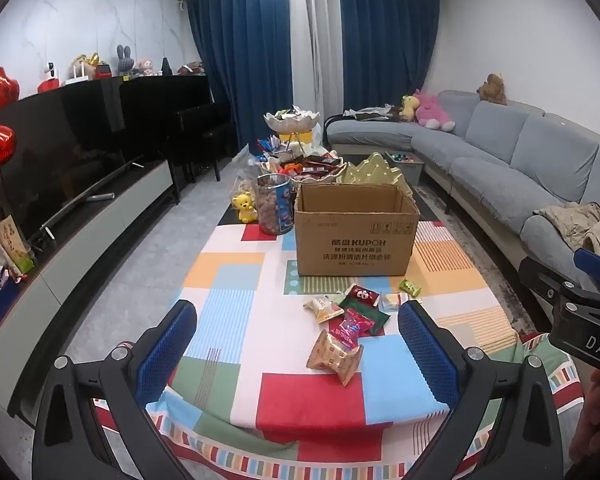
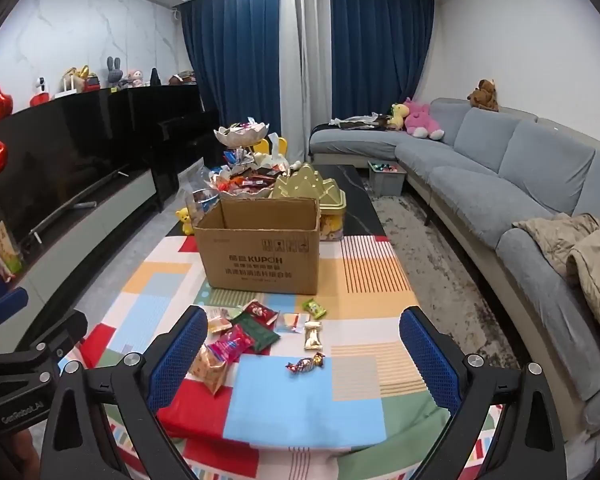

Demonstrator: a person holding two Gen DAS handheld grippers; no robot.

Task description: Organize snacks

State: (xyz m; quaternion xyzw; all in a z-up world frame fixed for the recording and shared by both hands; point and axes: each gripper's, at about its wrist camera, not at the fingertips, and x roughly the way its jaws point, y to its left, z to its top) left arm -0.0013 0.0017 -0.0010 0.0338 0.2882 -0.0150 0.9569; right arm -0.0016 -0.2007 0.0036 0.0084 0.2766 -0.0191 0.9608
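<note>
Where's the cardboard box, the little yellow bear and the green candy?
cardboard box [image 1: 356, 236], left wrist view, front wall.
yellow bear [image 1: 245, 207], left wrist view, its body.
green candy [image 2: 314, 308], right wrist view, wrapper middle.

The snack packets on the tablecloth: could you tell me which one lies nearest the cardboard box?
The small green packet. It lies alone just before the cardboard box, toward its right corner, while the other wrappers cluster farther from the box.
</note>
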